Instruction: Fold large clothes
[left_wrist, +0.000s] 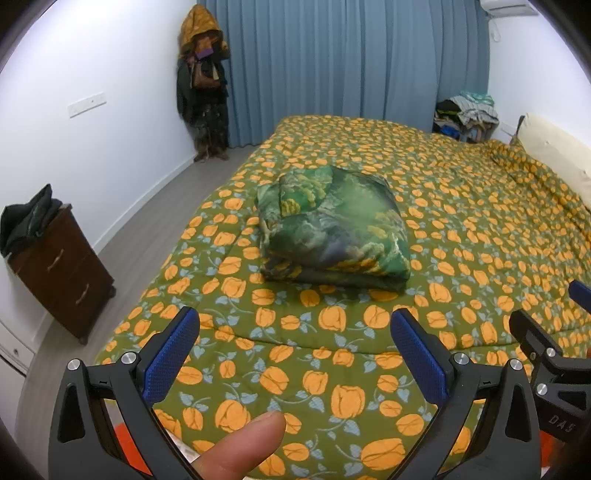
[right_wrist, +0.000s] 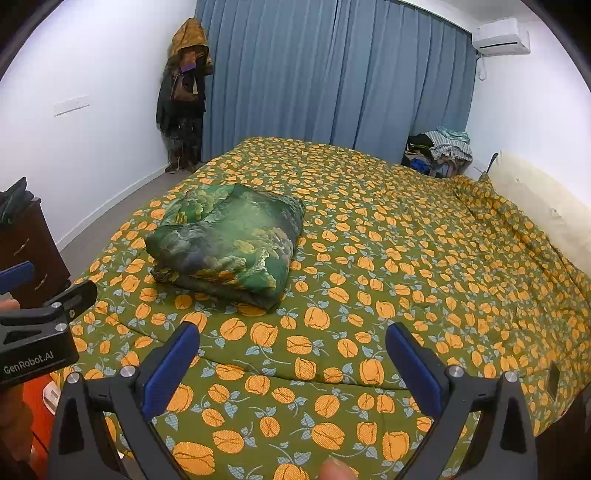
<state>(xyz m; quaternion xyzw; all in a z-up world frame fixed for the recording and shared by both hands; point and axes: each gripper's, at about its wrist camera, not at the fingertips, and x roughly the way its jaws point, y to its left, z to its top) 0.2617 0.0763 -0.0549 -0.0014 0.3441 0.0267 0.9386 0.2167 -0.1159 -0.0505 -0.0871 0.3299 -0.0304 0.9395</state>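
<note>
A green patterned garment (left_wrist: 334, 227) lies folded into a thick square bundle on the bed; in the right wrist view it (right_wrist: 227, 240) sits left of centre. My left gripper (left_wrist: 295, 325) is open and empty, held back above the bed's near edge, short of the bundle. My right gripper (right_wrist: 291, 339) is open and empty, also held back near the bed's front edge, to the right of the bundle. The right gripper's tip (left_wrist: 535, 332) shows at the right of the left wrist view; the left gripper (right_wrist: 48, 317) shows at the left of the right wrist view.
The bed's quilt (left_wrist: 461, 221) is olive with orange flowers. A dark wooden cabinet (left_wrist: 62, 273) with clothes on top stands left of the bed. Clothes hang on a rack (left_wrist: 203, 81) by the blue curtain (left_wrist: 351, 62). A clothes pile (left_wrist: 465, 114) sits at the far right corner.
</note>
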